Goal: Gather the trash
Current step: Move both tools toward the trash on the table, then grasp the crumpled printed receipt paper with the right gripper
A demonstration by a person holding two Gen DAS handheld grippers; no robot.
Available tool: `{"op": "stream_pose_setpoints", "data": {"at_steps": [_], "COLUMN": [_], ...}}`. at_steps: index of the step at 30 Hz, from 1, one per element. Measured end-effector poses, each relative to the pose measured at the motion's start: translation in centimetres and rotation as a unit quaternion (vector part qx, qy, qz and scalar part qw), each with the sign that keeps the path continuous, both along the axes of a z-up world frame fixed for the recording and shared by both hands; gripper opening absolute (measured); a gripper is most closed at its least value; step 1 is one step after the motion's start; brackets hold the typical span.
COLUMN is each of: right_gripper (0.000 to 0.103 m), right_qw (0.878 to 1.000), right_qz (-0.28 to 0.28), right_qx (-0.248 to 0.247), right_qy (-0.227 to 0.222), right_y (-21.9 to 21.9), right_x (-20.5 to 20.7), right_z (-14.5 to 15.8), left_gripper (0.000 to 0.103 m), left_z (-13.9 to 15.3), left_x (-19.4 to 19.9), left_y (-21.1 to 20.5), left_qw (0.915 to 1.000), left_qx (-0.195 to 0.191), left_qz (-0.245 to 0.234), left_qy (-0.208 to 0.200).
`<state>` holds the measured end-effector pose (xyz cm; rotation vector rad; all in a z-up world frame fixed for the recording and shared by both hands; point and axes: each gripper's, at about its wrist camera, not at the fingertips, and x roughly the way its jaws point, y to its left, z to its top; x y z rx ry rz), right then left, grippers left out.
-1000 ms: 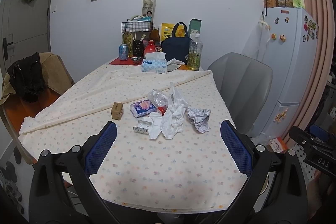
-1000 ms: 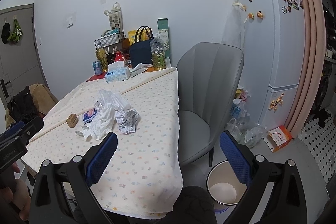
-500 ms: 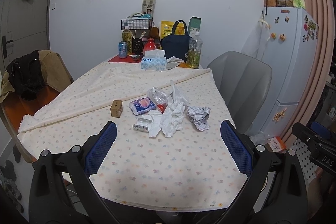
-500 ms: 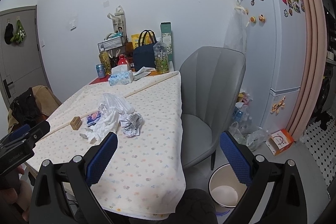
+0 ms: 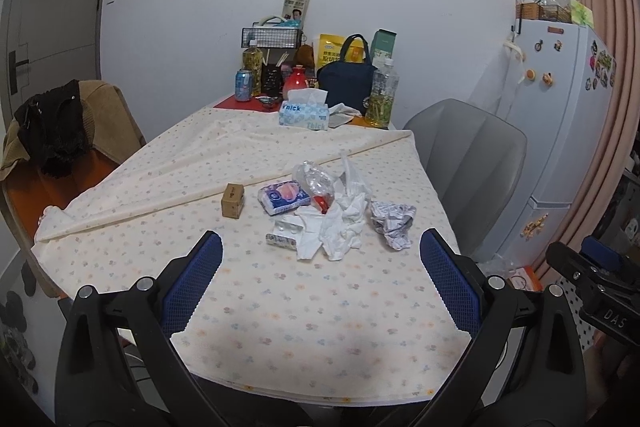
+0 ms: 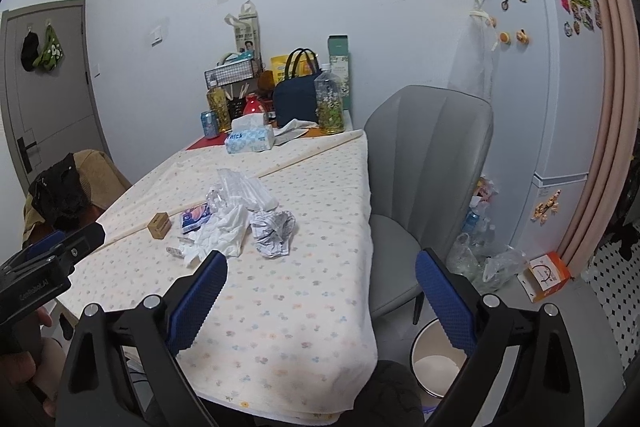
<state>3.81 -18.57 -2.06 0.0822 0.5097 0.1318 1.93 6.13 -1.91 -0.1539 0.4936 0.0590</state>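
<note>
A cluttered dining table (image 5: 280, 307) awaits clearing: both handheld tools hang short of its near edge, nothing yet picked up. The left gripper (image 5: 320, 279) has its blue pads spread wide apart and empty; the right gripper (image 6: 320, 287) is likewise splayed and empty, aimed past the table's corner. The trash sits in a loose heap mid-cloth, at 12 o'clock from the left tool: crumpled white tissues (image 5: 340, 227), a crushed clear plastic bottle (image 5: 314, 177) behind them, and a balled printed paper (image 5: 392, 223) at their 3 o'clock, apart from the heap. A small tissue pack (image 5: 284, 197) and a brown carton (image 5: 233, 201) lie toward 9 o'clock; whether those count as rubbish cannot be told. A white waste bin (image 6: 436, 363) stands on the floor at the right tool's 5 o'clock, beside the grey chair (image 6: 424, 167). This looks like the approach stage. The next move likely calls for reaching forward over the cloth and closing on the nearest scrap, probably the balled paper.
</note>
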Motion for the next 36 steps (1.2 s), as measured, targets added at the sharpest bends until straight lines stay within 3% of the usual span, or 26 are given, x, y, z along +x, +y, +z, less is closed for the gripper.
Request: {"op": "stream_pose_setpoints", "data": {"at_steps": [14,30,36], "right_gripper": [0.080,0.070,0.070], "right_qw": [0.997,0.989,0.987], "right_qz": [0.057,0.087,0.084], "right_qx": [-0.017,-0.011,-0.004], "right_qy": [0.058,0.123,0.138], "right_y": [5.1,7.2,7.1], "right_x": [6.6,12.9,14.7], "right_z": [-2.8,-7.0,-8.2], "left_gripper": [0.097,0.078,0.077], "left_z": [-4.0,-10.5,-11.4], "left_x": [4.3,12.4,14.5], "left_y": [6.3,6.9,6.4], "left_qw": [0.9964,0.9849,0.9833], "left_qx": [-0.049,-0.086,-0.084], "left_qz": [0.042,0.016,0.011], "left_qy": [0.054,0.149,0.161]}}
